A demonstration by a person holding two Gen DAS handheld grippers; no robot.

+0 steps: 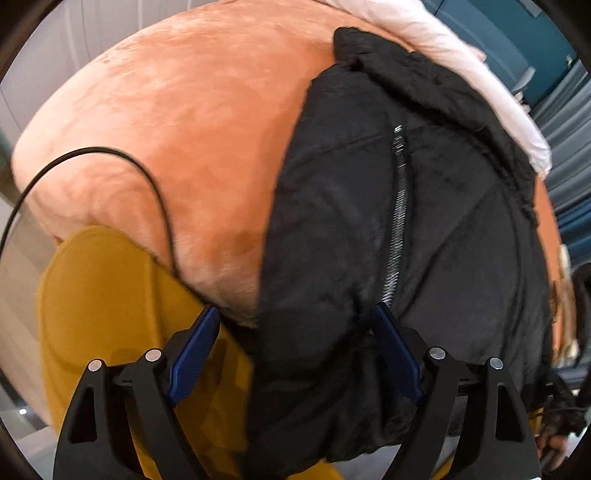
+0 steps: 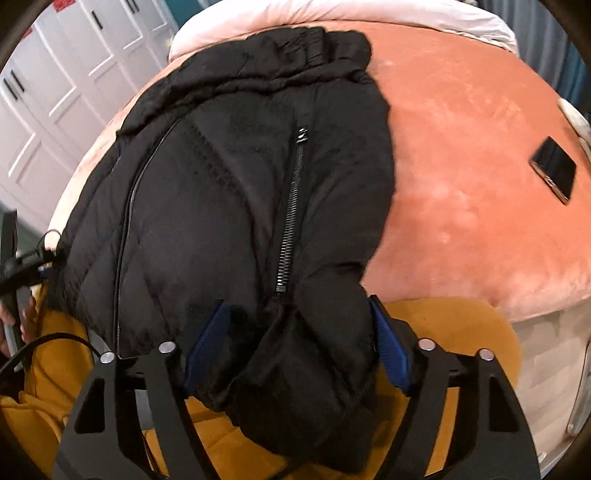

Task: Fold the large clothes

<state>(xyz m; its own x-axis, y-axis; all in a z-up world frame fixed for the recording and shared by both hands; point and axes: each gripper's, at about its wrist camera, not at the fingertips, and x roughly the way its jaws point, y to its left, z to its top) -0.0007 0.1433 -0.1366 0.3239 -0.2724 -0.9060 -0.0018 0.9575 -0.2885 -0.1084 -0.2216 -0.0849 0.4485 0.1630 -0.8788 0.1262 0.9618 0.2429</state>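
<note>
A black puffer jacket [image 2: 236, 192] is lying on a bed w/ an orange velvety cover [image 2: 480, 206], collar toward the far end by a pale pink pillow [image 2: 332, 14], hem hanging over the near edge. It is sitting front-up, w/ a metal zipper [image 2: 291, 206] running down its middle, probably so both hem corners are reachable from the bedside.

The right gripper [image 2: 299, 328] is pointing steeply down at the hem. Its blue pads [image 2: 388, 347] are standing wide apart w/ a bunched fold of jacket fabric lying between them; the pads are not visibly pinching it, so this looks like lining up for a grab, not a grip yet.

The left gripper [image 1: 295, 336] is also tilting down at the hem, on the jacket's other side. Its jaws are spread wide too: the pad nearest the zipper is resting against or just beside black fabric, while the other one is hanging over a mustard-yellow cloth [image 1: 110, 332] below the bed edge. Nothing is clamped.

With both grippers at the hem, approx. one per corner, the next step is likely to pinch each side and carry the bottom up toward the collar.

A black cable [image 1: 122, 162] is looping across the cover. A dark phone [image 2: 554, 168] is lying well apart from the jacket, near the bed's far side. White panelled doors [image 2: 66, 85] are standing behind the bed.
</note>
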